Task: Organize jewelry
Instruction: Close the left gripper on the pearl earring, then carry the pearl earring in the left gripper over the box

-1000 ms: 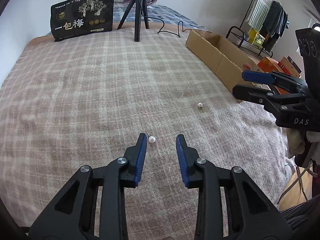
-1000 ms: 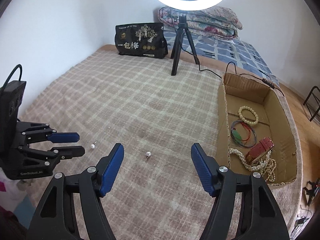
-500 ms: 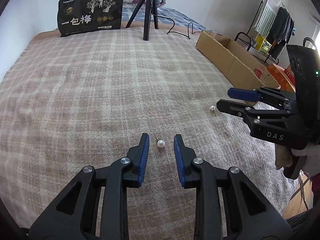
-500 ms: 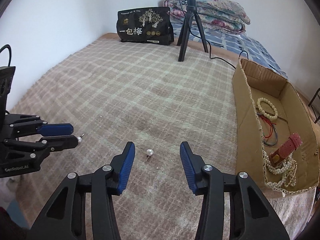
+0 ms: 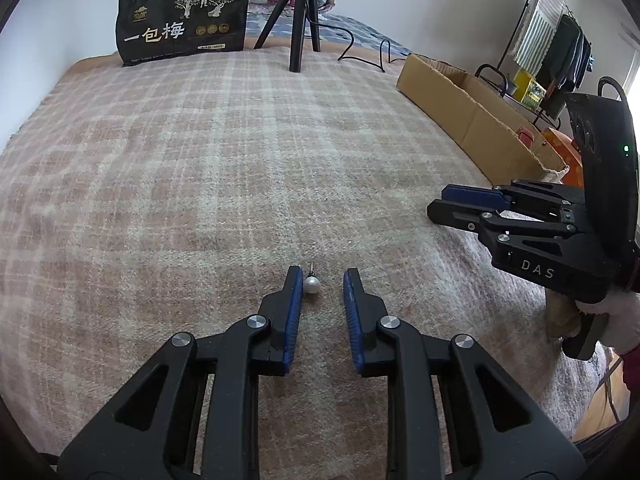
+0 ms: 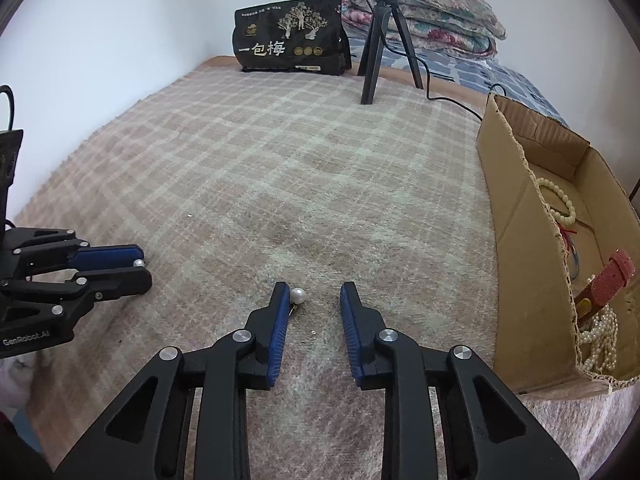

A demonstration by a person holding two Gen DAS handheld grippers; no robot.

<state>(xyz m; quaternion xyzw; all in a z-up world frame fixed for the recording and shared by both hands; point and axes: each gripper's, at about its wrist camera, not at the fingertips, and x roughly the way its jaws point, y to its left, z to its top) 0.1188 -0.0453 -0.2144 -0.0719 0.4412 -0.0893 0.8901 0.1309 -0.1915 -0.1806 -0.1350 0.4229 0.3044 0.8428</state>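
Observation:
Two pearl stud earrings lie on the checked blanket [image 5: 240,152]. One pearl earring [image 5: 311,285] sits between the fingers of my left gripper [image 5: 322,280], right against the left pad and apart from the right one; the jaws are closing. The other pearl earring [image 6: 298,295] lies between the fingers of my right gripper [image 6: 315,294], beside the left pad, with those jaws closing too. The right wrist view also shows the left gripper [image 6: 145,264] low on the left with its pearl [image 6: 139,263]. The right gripper [image 5: 438,202] appears at the right of the left wrist view.
A cardboard box [image 6: 516,240] along the blanket's right edge holds a bead bracelet [image 6: 558,200], a red watch strap [image 6: 608,280] and a pearl necklace [image 6: 600,340]. A black bag [image 5: 184,28] and a tripod [image 5: 298,20] stand at the far end. A clothes rack [image 5: 552,40] stands beyond the box.
Both grippers have come down toward the blanket, each around its pearl. The right jaws have narrowed a lot, the left jaws slightly.

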